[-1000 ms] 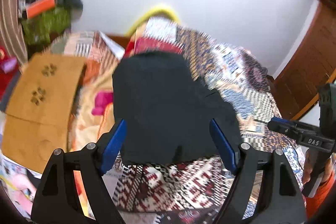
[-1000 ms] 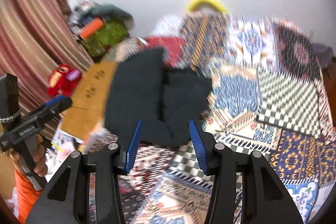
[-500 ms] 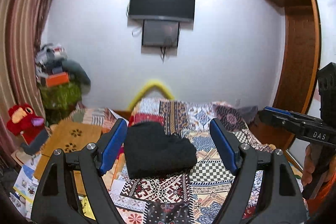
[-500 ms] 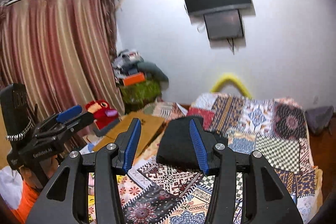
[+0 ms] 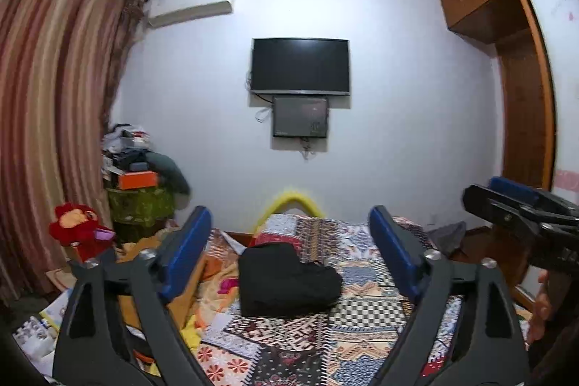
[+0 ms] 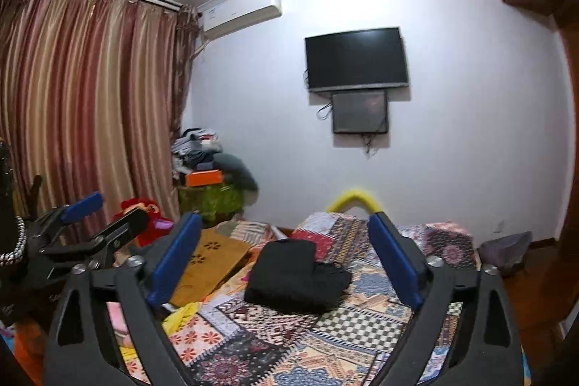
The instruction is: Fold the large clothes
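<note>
A black garment lies folded into a compact bundle on the patchwork bedspread, well ahead of both grippers; in the right wrist view the garment sits left of the bedspread's middle. My left gripper points level over the bed's near end, its jaws opening with nothing between them. My right gripper is also level, its jaws opening wide and empty. Each sees the other: the right gripper at the right edge, the left gripper at the left.
A tan board with flower cut-outs lies left of the bed beside a red plush toy. Piled clothes and boxes fill the far left corner. A yellow curved bar rises at the bed's far end. A wooden wardrobe stands right.
Both grippers drew back and up from the black garment and tilted level, so the far wall and television came into view. The right jaws spread much wider; the left widened slightly.
</note>
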The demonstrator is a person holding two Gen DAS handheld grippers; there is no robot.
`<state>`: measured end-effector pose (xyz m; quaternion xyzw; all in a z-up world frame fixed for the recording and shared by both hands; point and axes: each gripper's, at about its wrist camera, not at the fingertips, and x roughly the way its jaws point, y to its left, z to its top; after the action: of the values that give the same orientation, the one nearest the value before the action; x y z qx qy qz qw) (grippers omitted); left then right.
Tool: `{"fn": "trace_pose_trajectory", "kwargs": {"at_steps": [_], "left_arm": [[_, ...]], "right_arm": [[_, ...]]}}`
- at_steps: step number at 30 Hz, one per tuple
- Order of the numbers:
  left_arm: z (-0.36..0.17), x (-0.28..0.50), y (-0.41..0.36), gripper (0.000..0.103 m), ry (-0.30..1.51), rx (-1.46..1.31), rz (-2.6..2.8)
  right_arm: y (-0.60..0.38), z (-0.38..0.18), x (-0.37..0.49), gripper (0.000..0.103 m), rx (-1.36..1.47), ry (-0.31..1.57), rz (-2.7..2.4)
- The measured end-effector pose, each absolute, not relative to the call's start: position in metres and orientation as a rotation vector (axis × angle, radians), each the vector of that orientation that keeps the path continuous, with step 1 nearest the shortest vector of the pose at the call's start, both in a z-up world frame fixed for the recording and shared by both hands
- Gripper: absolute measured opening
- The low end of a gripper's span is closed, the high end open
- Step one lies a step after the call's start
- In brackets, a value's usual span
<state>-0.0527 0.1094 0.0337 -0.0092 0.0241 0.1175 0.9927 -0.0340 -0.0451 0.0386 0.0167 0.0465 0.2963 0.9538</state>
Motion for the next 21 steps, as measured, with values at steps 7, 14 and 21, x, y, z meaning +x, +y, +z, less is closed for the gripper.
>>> {"fn": "trace_pose_trajectory", "kwargs": {"at_steps": [7,14,21], "left_arm": [[0.026,-0.063,0.094,0.102,0.048,0.010,0.254],[0.022,-0.070,0.091,0.102,0.053,-0.001,0.257],[0.017,-0.070,0.091,0.103,0.057,-0.001,0.277]], "right_arm": [[-0.049,0.038,-0.032,0.103,0.049,0.102,0.544],[-0.053,0.035,-0.032,0.103,0.046,0.127,0.532],[-0.055,0.035,-0.035,0.103,0.043,0.131,0.535]]}}
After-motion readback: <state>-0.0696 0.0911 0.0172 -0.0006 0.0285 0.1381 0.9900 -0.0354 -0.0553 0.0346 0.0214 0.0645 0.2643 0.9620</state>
